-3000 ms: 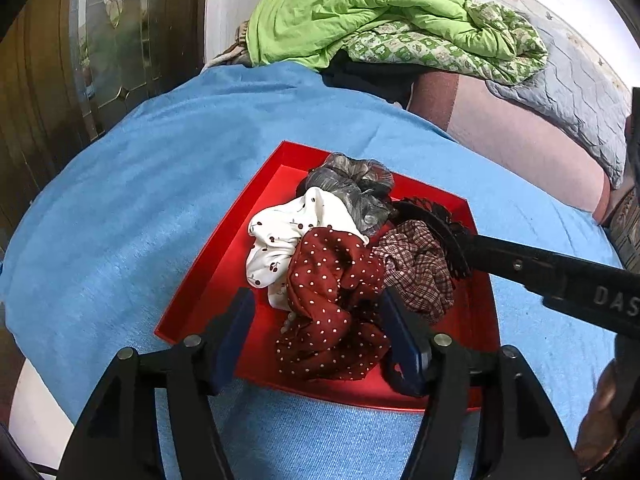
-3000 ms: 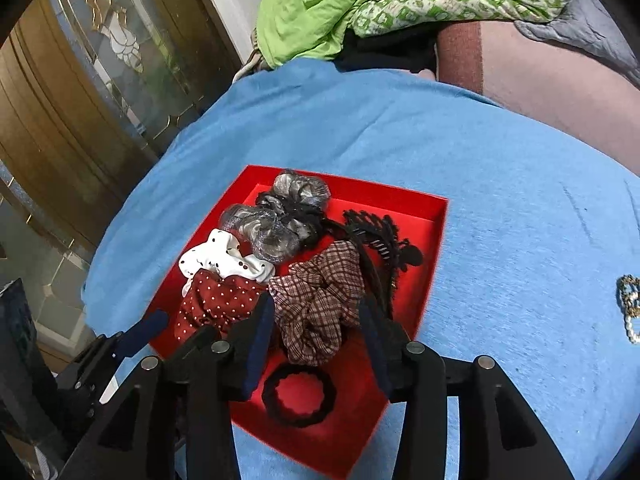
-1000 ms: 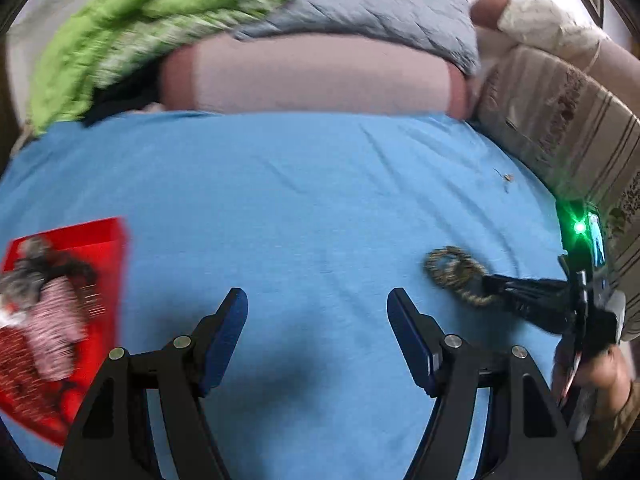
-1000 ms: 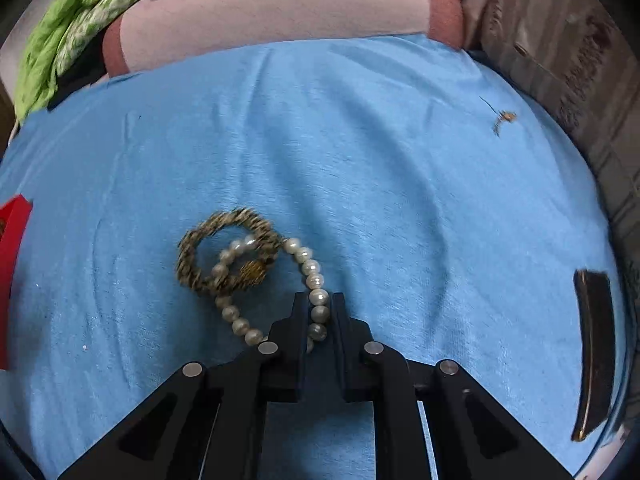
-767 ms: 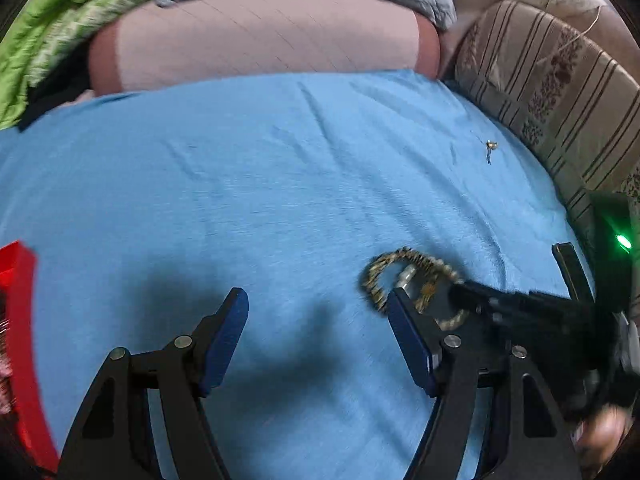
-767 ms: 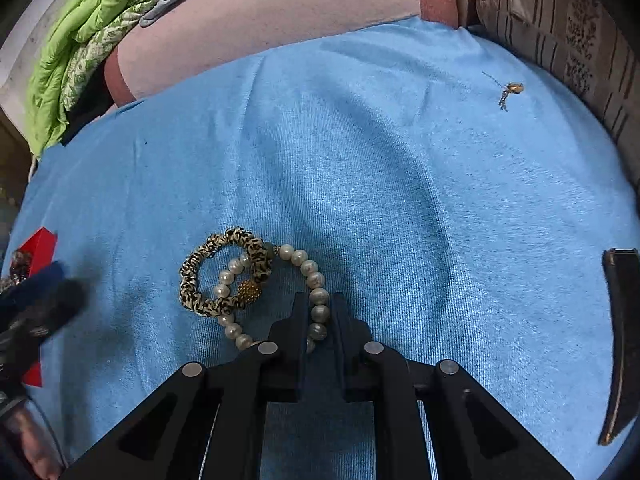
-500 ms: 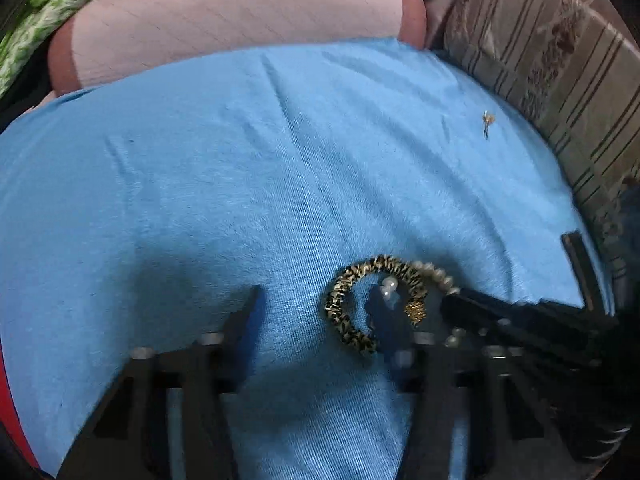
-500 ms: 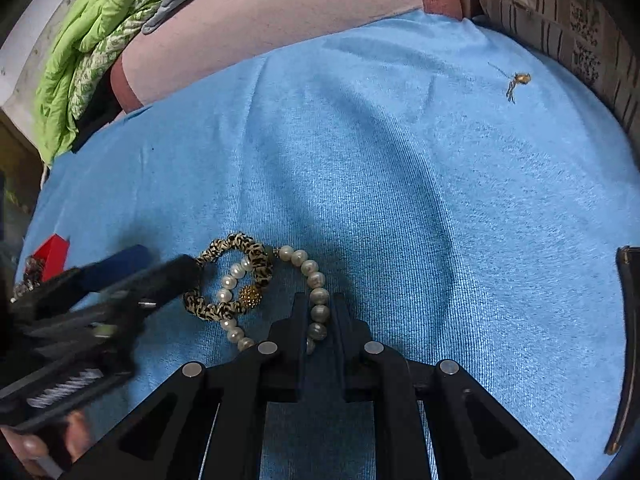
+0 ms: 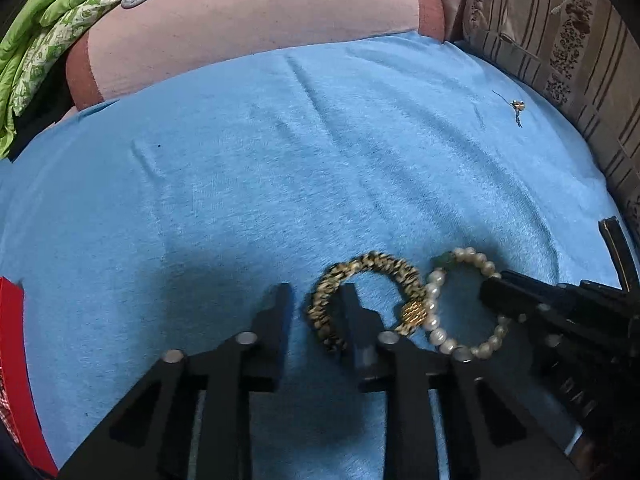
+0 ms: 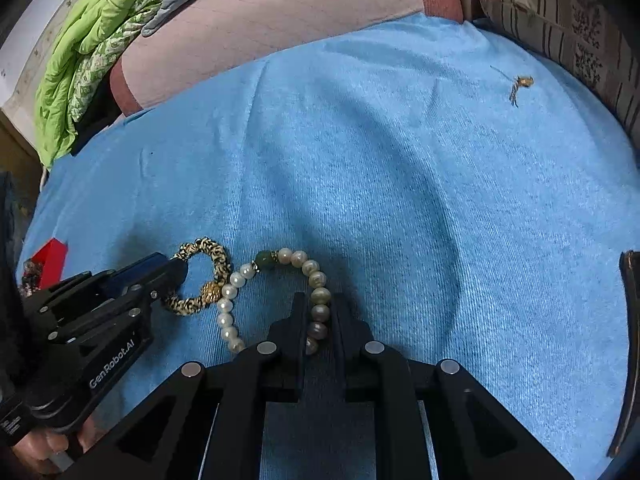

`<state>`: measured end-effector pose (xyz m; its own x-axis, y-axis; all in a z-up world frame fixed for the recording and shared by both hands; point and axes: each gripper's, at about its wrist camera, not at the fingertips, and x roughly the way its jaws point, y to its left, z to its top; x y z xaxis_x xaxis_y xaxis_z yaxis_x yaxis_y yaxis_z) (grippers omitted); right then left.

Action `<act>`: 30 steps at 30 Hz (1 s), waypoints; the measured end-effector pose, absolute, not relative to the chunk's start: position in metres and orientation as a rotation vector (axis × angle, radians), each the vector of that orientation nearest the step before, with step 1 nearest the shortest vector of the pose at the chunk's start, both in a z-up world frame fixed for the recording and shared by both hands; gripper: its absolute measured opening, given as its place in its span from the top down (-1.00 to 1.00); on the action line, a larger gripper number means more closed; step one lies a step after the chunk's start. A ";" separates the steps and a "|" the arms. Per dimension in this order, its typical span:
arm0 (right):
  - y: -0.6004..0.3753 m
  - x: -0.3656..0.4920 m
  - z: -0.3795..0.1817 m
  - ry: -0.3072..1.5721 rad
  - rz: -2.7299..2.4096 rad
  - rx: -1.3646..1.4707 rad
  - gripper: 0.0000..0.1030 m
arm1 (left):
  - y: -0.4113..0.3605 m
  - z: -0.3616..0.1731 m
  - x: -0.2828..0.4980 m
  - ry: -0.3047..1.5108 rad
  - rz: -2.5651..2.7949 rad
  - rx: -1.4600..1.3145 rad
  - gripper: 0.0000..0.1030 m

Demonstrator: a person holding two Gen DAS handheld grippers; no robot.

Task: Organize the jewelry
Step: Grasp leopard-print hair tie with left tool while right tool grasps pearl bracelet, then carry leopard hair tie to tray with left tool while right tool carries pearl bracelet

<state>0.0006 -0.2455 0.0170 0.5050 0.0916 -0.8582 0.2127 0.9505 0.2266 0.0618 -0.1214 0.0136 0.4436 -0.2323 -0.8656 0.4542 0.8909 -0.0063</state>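
Note:
A leopard-print bracelet (image 9: 376, 260) with a gold bead lies on the blue cloth (image 9: 280, 160), touching a pearl bracelet (image 9: 436, 336). My left gripper (image 9: 316, 300) straddles the leopard bracelet's left arc, one finger inside the ring and one outside. A strip of cloth shows between the outer finger and the band, so the jaws are narrow but not pressing. My right gripper (image 10: 318, 300) is shut on the pearl bracelet (image 10: 224, 316), with beads pinched between its fingers. In the right wrist view the left gripper (image 10: 176, 276) covers part of the leopard bracelet (image 10: 208, 246).
A small gold trinket (image 10: 520, 84) lies far right on the cloth. A red tray (image 9: 16, 360) sits at the left edge, and a dark clip (image 10: 630, 320) at the right edge. A pink mattress edge, green bedding and a striped cushion border the far side.
The left gripper swept right and down from the tray side onto the bracelets, and its jaws narrowed. The leopard bracelet now sits left of the pearls instead of over them. The right gripper stayed put.

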 end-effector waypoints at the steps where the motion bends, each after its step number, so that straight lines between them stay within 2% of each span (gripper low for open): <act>1: -0.242 0.003 0.017 1.037 -0.078 0.303 0.72 | -0.125 0.013 0.061 1.019 -0.431 0.240 0.31; 3: -0.238 0.006 0.016 1.023 -0.085 0.272 0.72 | -0.129 0.011 0.060 1.003 -0.417 0.245 0.32; 4: -0.236 0.007 0.016 1.015 -0.087 0.252 0.72 | -0.128 0.012 0.059 1.001 -0.415 0.243 0.43; 5: -0.235 0.008 0.016 1.008 -0.087 0.242 0.72 | -0.128 0.013 0.059 1.005 -0.422 0.234 0.61; 6: -0.233 0.009 0.016 1.001 -0.086 0.233 0.72 | -0.125 0.015 0.058 1.015 -0.424 0.225 0.90; 14: -0.233 0.005 0.023 0.937 -0.049 0.300 0.78 | -0.082 0.048 0.034 0.980 -0.420 0.149 0.90; 22: -0.208 -0.019 0.052 0.820 -0.041 0.242 0.78 | -0.019 0.087 -0.004 0.921 -0.401 0.066 0.90; 30: -0.162 -0.043 0.061 0.809 -0.010 0.180 0.78 | 0.053 0.115 -0.043 0.840 -0.310 0.034 0.90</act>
